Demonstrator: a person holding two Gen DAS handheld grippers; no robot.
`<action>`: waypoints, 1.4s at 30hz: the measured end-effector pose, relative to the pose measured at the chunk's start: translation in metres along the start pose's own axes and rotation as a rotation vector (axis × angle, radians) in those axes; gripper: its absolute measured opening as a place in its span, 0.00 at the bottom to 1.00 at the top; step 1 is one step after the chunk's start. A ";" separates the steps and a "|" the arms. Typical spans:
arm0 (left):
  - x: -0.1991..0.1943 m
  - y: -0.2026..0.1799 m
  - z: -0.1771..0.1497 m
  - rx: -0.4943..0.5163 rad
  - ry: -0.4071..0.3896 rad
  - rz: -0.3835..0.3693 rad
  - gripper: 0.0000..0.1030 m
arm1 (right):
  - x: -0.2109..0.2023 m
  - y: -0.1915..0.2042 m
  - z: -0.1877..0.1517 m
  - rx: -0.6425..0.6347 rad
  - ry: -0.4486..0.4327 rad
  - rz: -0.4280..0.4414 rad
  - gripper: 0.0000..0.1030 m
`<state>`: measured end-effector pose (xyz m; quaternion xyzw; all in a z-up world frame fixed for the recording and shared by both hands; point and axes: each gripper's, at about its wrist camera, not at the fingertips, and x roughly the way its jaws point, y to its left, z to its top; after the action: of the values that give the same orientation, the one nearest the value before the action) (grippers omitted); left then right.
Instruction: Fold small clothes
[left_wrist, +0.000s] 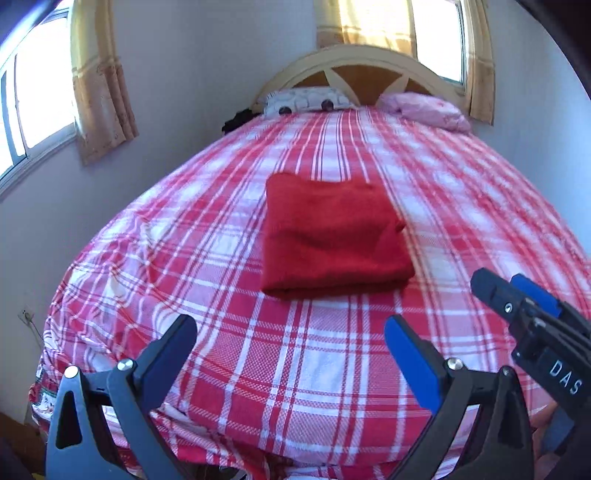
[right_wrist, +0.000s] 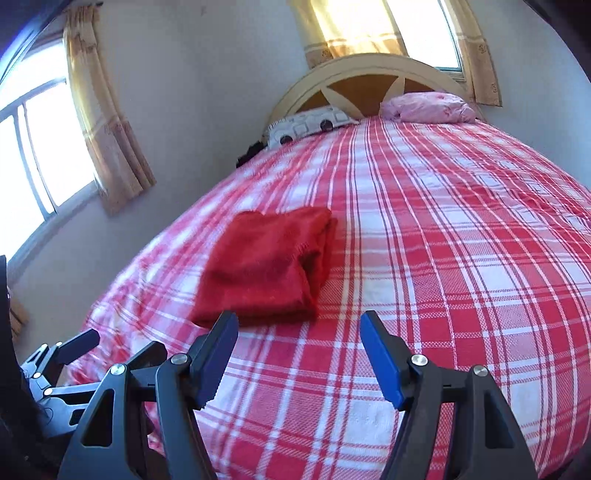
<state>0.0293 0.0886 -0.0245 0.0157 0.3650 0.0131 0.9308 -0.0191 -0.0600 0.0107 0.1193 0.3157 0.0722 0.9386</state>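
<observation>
A red garment (left_wrist: 332, 236) lies folded into a flat rectangle on the red and white plaid bedspread (left_wrist: 258, 369). In the right wrist view it (right_wrist: 266, 266) lies left of centre. My left gripper (left_wrist: 290, 330) is open and empty, held above the bed short of the garment's near edge. My right gripper (right_wrist: 299, 326) is open and empty, just behind the garment's near right corner. The right gripper also shows in the left wrist view (left_wrist: 513, 295) at the right, and the left gripper shows at the lower left of the right wrist view (right_wrist: 70, 350).
A wooden headboard (left_wrist: 369, 66) stands at the far end with a patterned pillow (left_wrist: 306, 99) and a pink pillow (left_wrist: 428, 109). Curtained windows (left_wrist: 40, 96) are on the left wall and behind the headboard. The wall runs close along the bed's left side.
</observation>
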 end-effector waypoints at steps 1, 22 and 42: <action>-0.004 0.000 0.001 -0.002 -0.003 -0.002 1.00 | -0.004 0.001 0.001 0.002 -0.006 0.002 0.67; -0.077 0.001 0.011 -0.036 -0.260 0.065 1.00 | -0.084 0.017 0.017 -0.030 -0.268 -0.046 0.68; -0.080 -0.011 0.007 0.005 -0.299 0.064 1.00 | -0.084 0.009 0.014 -0.008 -0.274 -0.057 0.68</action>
<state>-0.0242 0.0746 0.0347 0.0313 0.2216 0.0394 0.9738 -0.0777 -0.0717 0.0718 0.1154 0.1875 0.0296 0.9750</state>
